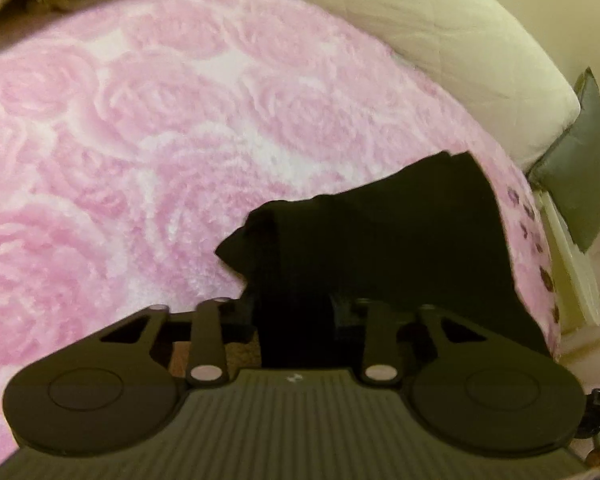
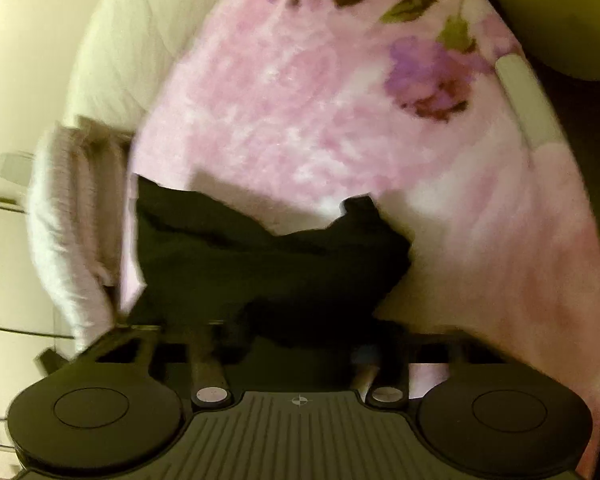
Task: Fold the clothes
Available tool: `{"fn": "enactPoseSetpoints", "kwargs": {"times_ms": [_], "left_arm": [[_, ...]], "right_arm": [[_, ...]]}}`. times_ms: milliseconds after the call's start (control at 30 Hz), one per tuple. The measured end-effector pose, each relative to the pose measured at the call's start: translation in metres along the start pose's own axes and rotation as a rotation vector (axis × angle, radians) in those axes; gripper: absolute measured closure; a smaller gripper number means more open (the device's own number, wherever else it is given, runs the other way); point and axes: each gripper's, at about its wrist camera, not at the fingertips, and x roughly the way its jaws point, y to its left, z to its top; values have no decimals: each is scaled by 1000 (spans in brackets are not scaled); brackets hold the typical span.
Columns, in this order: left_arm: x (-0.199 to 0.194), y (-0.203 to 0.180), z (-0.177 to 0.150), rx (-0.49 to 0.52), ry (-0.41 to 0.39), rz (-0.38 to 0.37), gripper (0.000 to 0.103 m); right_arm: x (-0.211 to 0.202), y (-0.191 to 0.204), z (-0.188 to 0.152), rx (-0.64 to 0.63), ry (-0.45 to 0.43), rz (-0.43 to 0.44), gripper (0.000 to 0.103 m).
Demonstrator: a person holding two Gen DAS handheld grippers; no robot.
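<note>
A black garment (image 1: 400, 232) lies crumpled on a pink rose-patterned blanket (image 1: 140, 120), near the blanket's right edge. One end of it runs down into my left gripper (image 1: 296, 304), whose dark fingers stand close together with the cloth filling the gap. In the right wrist view the same black garment (image 2: 228, 256) spreads across the pink blanket (image 2: 320, 120). Its near edge bunches over my right gripper (image 2: 300, 332), with the fingertips buried in the fabric and closed on it. This view is blurred.
A cream quilted pillow (image 1: 440, 40) borders the blanket at the back right, with a grey cushion (image 1: 584, 160) past the bed's edge. In the right wrist view a pale knitted cloth (image 2: 68, 220) hangs at the left and a white bar-shaped object (image 2: 528, 100) lies at the right.
</note>
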Motion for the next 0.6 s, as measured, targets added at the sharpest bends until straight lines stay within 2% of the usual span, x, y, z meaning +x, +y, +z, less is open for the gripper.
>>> {"fn": "enactPoseSetpoints", "kwargs": {"times_ms": [33,100,200,300,467,600], "left_arm": [[-7,-1,-3,-5,-22,5,83],[-23,-3,-8,-22,-63,13,85],[-60,1,-23,-65,-111,28,86],[-113,7,-57,-149,-149,69,86],[-216,7,-149,-347,-239,203,86],[-257,-1,-225,-548,-273,301,83]], "right_arm": [[1,7,5,-27,15,-15,84],[-2,29,12,-133,38,-33,87],[-13,70,17,-302,72,-4,88],[-25,119,18,-481,119,49,90],[-28,188,13,-711,258,157,91],[9,223,-2,-868,403,210,91]]}}
